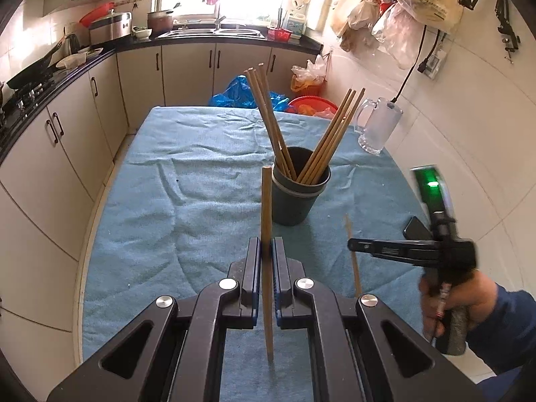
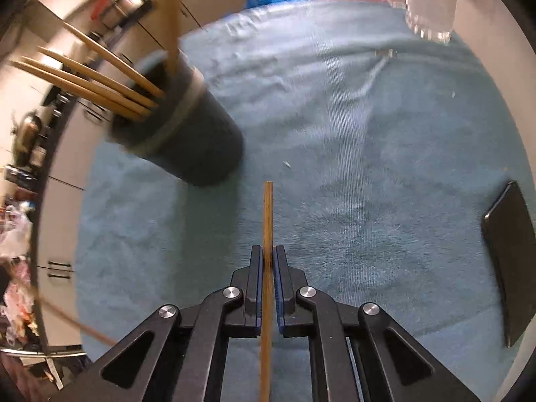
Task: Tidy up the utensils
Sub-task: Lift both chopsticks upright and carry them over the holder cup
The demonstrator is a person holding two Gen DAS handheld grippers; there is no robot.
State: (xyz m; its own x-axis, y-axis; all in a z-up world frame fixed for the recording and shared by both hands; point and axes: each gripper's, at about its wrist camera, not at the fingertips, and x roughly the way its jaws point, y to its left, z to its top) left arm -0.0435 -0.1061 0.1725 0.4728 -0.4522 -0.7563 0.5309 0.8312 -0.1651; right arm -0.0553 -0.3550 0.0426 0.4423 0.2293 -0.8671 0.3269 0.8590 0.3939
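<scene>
You have one chopstick (image 1: 267,221) clamped in the left gripper (image 1: 267,251) and another chopstick (image 2: 267,227) clamped in the right gripper (image 2: 267,261), both jaws squeezed tight on the wood. The dark cup (image 1: 298,191) stands on the blue towel (image 1: 201,207) just ahead, already holding several chopsticks. Carry one stick at a time over the rim, tip down into the gap between the leaning bundles, and let go only once it is inside.
</scene>
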